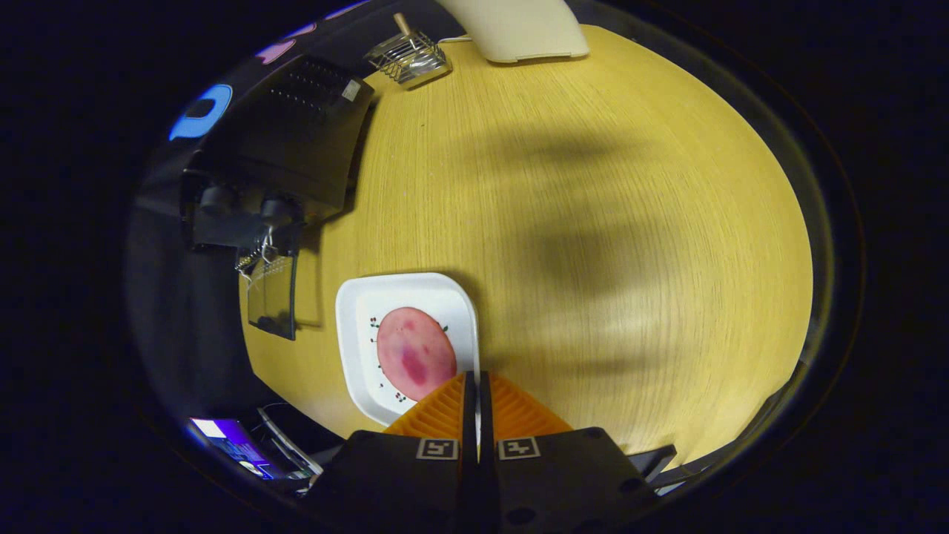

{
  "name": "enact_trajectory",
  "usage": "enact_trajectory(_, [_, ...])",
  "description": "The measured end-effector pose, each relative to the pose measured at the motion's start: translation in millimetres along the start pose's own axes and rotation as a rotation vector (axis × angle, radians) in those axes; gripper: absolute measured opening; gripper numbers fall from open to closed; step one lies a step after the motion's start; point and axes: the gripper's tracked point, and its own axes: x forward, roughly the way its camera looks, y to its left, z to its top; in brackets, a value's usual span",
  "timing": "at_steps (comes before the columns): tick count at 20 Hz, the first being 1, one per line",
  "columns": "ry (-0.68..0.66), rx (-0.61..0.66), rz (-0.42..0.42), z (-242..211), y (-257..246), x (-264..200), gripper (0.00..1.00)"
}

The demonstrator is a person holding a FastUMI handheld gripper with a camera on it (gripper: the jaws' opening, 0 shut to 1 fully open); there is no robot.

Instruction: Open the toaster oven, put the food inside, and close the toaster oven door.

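Pink food on white plate lies just ahead-left of the closed jaws.

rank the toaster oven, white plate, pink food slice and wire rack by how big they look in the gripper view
1. toaster oven
2. white plate
3. pink food slice
4. wire rack, though it lies farther away, so its true size is unsure.
The tool is shut, empty, over the plate's edge.

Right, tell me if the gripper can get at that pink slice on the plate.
Probably yes: the pink slice lies bare on the white plate, just ahead of the gripper, but its fingers are shut and need opening.
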Motion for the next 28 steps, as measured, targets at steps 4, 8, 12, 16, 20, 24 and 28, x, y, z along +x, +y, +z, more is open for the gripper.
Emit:
enact_trajectory(4, [-0.057,0.029,0.063,-5,14,-22,0.05])
enact_trajectory(8, [-0.105,0.120,0.141,-18,44,-41,0.05])
enact_trajectory(12, [-0.144,0.190,0.204,-37,84,-47,0.05])
enact_trajectory(16, [-0.167,0.276,0.285,-49,139,-41,0.05])
enact_trajectory(20, [-0.212,0.335,0.302,-41,192,-25,0.05])
enact_trajectory(24, [-0.307,0.429,0.282,-17,237,-6,0.05])
enact_trajectory(28, [-0.374,0.644,0.289,11,274,29,0.05])
